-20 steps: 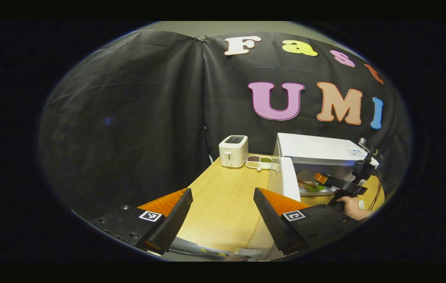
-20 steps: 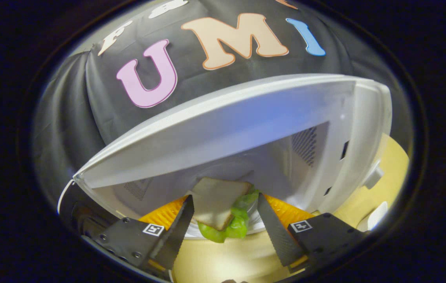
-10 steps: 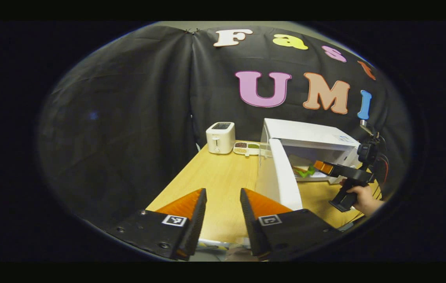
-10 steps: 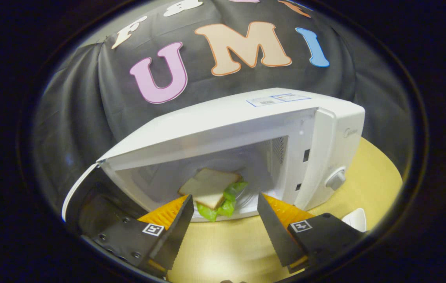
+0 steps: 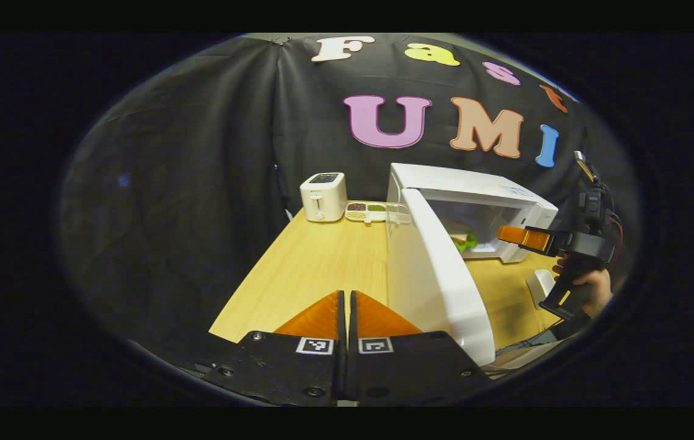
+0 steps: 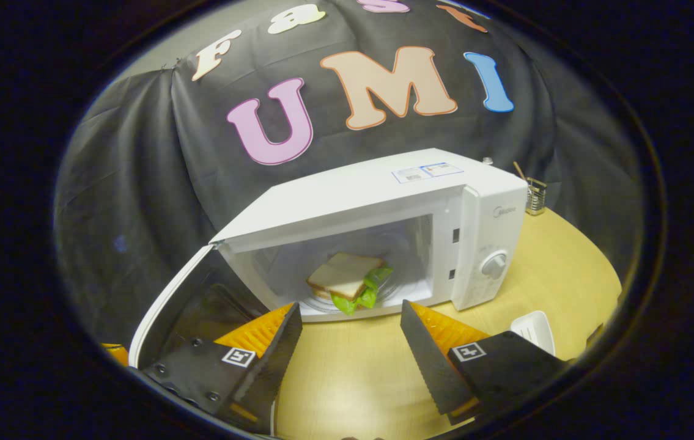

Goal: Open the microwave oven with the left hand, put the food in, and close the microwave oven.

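Microwave: your white microwave (image 6: pixel 383 201) stands on the wooden table (image 6: pixel 347 373) against the black cloth wall; every place below is given from it.
Door: the microwave door (image 5: pixel 438 281) is swung out on the hinge side, well away from the cavity. In the left gripper view it stands edge-on between your left tool and the opening.
Sandwich: the sandwich (image 6: pixel 347 282), white bread over green lettuce, lies inside the microwave cavity on the round glass plate (image 6: pixel 398 287), nearer the front of the opening.
Dial: a round dial (image 6: pixel 494 264) sits on the microwave's control panel, on the side away from the hinge.
Left gripper: your left gripper (image 5: pixel 347 305) has its fingers pressed together with nothing between them. It sits before the outer face of the door, on the hinge side of the microwave, not touching it.
Right gripper: your right gripper (image 6: pixel 350 333) has its fingers spread wide and holds nothing. It is in front of the microwave opening, outside the cavity, aimed at the sandwich. In the left gripper view it is seen past the door with your hand (image 5: pixel 591 287) on its grip.
Toaster: a white toaster (image 5: pixel 323 195) stands well beyond the microwave's hinge side, by the wall.
Tray: a small divided tray (image 5: pixel 366 211) lies between the toaster and the microwave.
Dish: a small white dish (image 6: pixel 533 330) rests on the table in front of the microwave's dial side.
Holder: a small wire holder (image 6: pixel 535 198) stands behind the microwave's dial-side corner.
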Available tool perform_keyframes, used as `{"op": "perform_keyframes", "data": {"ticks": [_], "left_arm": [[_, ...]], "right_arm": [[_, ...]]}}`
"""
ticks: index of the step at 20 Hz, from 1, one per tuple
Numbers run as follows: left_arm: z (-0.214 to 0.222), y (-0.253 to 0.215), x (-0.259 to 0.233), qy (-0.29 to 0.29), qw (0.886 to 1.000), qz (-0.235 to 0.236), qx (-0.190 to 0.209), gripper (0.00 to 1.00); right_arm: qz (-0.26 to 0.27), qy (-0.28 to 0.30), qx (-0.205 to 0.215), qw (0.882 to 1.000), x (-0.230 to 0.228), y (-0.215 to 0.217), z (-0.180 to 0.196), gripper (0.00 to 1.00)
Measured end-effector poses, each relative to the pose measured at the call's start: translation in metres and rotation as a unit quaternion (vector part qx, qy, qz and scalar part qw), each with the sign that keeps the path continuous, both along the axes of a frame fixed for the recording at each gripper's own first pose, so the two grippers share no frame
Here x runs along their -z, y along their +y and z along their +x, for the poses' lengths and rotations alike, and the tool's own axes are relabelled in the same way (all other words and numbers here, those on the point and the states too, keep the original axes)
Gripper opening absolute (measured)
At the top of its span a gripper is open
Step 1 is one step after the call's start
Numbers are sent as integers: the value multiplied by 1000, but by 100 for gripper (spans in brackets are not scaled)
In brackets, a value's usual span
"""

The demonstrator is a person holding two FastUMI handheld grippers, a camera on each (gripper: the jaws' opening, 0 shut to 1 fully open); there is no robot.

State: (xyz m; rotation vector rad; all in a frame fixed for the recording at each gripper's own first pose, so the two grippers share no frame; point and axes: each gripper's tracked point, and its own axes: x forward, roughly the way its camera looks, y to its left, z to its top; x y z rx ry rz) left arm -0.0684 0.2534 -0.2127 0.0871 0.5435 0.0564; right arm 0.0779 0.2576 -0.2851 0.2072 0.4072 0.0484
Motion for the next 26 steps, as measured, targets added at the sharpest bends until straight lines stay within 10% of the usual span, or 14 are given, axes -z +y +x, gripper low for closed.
{"op": "perform_keyframes", "data": {"ticks": [16,26], "left_arm": [[-1,-51,21,20,990,-56,129,2],[19,-117,12,3,993,-46,111,1]], "right_arm": [[-14,-43,148,988,-48,-82,-70,92],[-30,-46,131,990,-64,-145,-70,100]]}}
